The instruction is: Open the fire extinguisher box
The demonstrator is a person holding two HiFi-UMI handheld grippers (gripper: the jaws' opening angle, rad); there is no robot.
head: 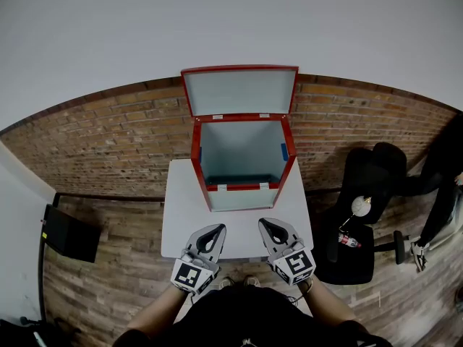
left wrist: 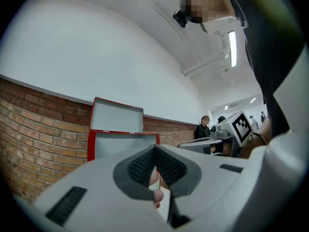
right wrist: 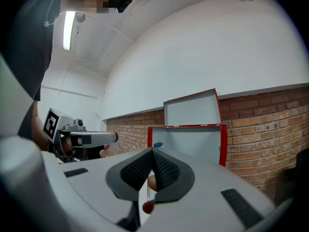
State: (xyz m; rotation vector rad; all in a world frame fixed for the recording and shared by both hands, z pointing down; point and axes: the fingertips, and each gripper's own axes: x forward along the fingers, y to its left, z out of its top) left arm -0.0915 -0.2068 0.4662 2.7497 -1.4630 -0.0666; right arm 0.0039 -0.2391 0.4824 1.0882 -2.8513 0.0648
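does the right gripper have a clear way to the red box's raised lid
Probably yes: only bare table lies between the right gripper and the box, though the lid stands at its far side.

The grey plastic left gripper [head: 216, 228] and its right gripper [head: 263, 223] twin are held low, side by side, before the person's body. Their tips point forward and lean toward each other. Both pairs of fingers [left wrist: 140, 166] are pressed together on nothing. The forearms [head: 156, 315] reach forward behind them.

Grey left tool [head: 215, 228], right tool [head: 263, 223], marker cubes [head: 189, 273]
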